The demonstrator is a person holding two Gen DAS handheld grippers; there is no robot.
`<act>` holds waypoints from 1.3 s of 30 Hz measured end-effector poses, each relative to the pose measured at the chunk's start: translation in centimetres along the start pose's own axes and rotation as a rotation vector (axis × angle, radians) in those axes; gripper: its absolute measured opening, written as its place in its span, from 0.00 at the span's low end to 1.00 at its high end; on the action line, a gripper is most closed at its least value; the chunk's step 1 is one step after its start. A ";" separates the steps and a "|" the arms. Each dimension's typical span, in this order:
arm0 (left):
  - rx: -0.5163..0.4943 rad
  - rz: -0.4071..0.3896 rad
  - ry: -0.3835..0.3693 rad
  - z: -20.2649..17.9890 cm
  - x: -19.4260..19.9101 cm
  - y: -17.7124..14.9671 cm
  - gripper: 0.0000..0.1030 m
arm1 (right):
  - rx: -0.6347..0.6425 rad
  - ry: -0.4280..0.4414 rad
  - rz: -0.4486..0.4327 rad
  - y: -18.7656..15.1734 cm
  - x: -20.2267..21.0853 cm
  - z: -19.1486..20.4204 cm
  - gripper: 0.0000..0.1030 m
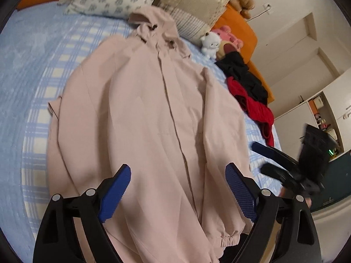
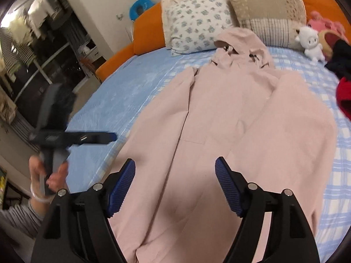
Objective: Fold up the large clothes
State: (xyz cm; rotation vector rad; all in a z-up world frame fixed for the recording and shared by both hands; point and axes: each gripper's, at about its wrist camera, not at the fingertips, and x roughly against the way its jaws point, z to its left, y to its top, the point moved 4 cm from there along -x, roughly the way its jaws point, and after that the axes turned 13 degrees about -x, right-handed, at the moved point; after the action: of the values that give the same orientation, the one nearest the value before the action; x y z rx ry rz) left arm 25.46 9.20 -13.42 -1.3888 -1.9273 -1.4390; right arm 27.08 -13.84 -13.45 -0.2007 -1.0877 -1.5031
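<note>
A pale pink hooded jacket (image 1: 153, 109) lies flat and face up on the blue checked bed sheet (image 1: 39, 70), hood toward the pillows. One sleeve lies along its right side, its elastic cuff (image 1: 228, 239) near the hem. My left gripper (image 1: 177, 171) hovers open above the jacket's lower part, nothing between its blue pads. In the right wrist view the jacket (image 2: 230, 120) fills the middle, and my right gripper (image 2: 175, 164) hangs open over its lower front, also empty. Each gripper shows blurred in the other's view: the right gripper (image 1: 263, 157) and the left gripper (image 2: 109, 137), held by a hand (image 2: 50, 175).
Two pillows (image 2: 197, 22) lean on the orange headboard (image 2: 144, 26). A white plush toy (image 1: 210, 43) and a pink one sit at the bed's right. A heap of black and red clothes (image 1: 252, 92) lies beside the jacket. White cupboards (image 1: 307, 65) stand to the right, a dark window (image 2: 43, 54) to the left.
</note>
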 end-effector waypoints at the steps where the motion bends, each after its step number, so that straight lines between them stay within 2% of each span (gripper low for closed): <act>1: -0.011 -0.013 0.015 -0.1 0.5 -0.5 0.87 | -0.005 0.009 0.010 -0.1 -0.4 -0.2 0.71; 3: -0.010 -0.014 0.025 0.2 0.9 -1.3 0.87 | 0.013 0.056 0.046 -1.2 -1.2 0.7 0.65; 5: 0.035 0.000 0.047 1.7 1.1 -2.8 0.87 | 0.099 0.106 0.102 -4.6 -2.3 3.4 0.56; 8: 0.131 0.011 0.067 4.3 1.4 -4.5 0.87 | 0.269 0.121 0.139 -10.1 -2.8 8.6 0.57; 11: 0.197 0.018 0.051 6.3 2.2 -6.1 0.87 | 0.376 0.154 0.178 -14.5 -3.3 12.9 0.65; 13: 0.214 0.020 0.077 7.3 3.2 -7.2 0.87 | 0.402 0.154 0.194 -15.5 -3.4 13.9 0.67; 16: 0.214 0.005 0.079 7.8 4.7 -8.4 0.87 | 0.405 0.096 0.189 -14.7 -3.5 14.2 0.69; 18: 0.206 -0.020 0.090 8.0 5.6 -9.1 0.88 | 0.383 0.097 0.192 -14.3 -3.5 14.2 0.70; 21: 0.201 -0.027 0.146 8.8 6.4 -10.3 0.89 | 0.401 0.079 0.191 -14.4 -3.9 14.5 0.71; 24: 0.217 -0.022 0.207 10.2 6.9 -11.4 0.89 | 0.420 0.125 0.218 -16.4 -5.1 16.5 0.71; 26: 0.250 -0.031 0.202 11.2 7.3 -12.1 0.89 | 0.426 0.162 0.244 -18.0 -6.5 18.4 0.70; 28: 0.286 -0.038 0.183 12.1 7.8 -12.9 0.89 | 0.446 0.163 0.248 -19.7 -8.4 20.2 0.70; 32: 0.302 -0.032 0.203 13.4 9.0 -14.5 0.89 | 0.432 0.104 0.280 -22.9 -13.3 22.0 0.69; 34: 0.313 -0.042 0.202 13.9 9.8 -15.3 0.89 | 0.461 0.034 0.286 -24.4 -15.4 22.5 0.68; 39: 0.337 -0.059 0.185 14.6 10.9 -16.9 0.89 | 0.522 -0.073 0.296 -25.5 -17.4 21.5 0.51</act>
State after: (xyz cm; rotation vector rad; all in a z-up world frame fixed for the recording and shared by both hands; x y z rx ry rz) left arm 9.81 27.28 -20.06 -1.0190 -1.9903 -1.1539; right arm 0.56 9.59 -26.19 -0.0468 -1.4033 -0.9195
